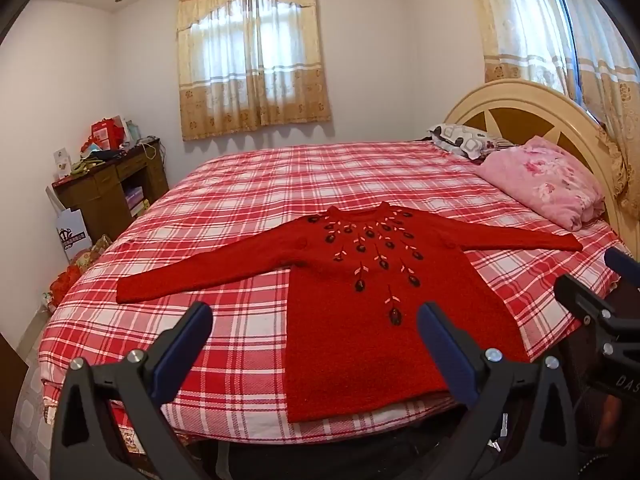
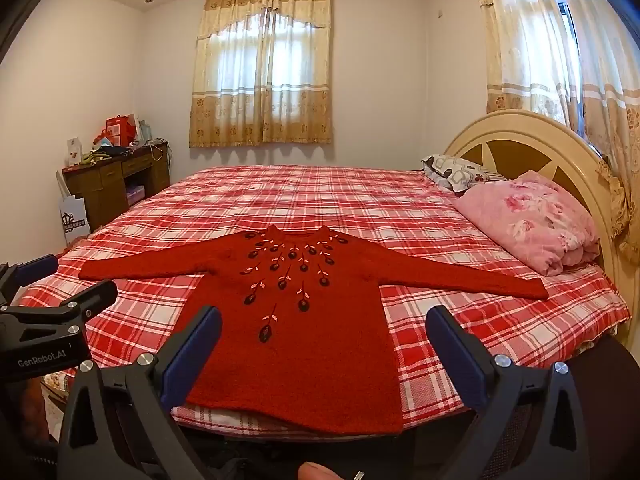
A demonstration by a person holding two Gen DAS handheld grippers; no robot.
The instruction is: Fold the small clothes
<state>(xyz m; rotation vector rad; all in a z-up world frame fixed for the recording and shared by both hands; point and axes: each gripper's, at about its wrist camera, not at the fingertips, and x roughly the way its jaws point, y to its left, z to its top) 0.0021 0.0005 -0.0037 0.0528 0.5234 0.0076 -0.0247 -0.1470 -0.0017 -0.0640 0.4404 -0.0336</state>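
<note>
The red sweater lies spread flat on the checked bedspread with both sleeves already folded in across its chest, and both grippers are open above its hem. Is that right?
Not quite. The red sweater does lie flat on the checked bedspread, but its sleeves are stretched straight out to either side, not folded in; both wrist views show it. The left gripper and right gripper are open.

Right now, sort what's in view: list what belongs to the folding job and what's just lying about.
For the job: red knitted sweater with embroidered flowers, spread flat on the red-and-white checked bedspread.

Lying about: pink floral folded quilt, grey patterned pillow, cluttered brown wooden desk.
</note>
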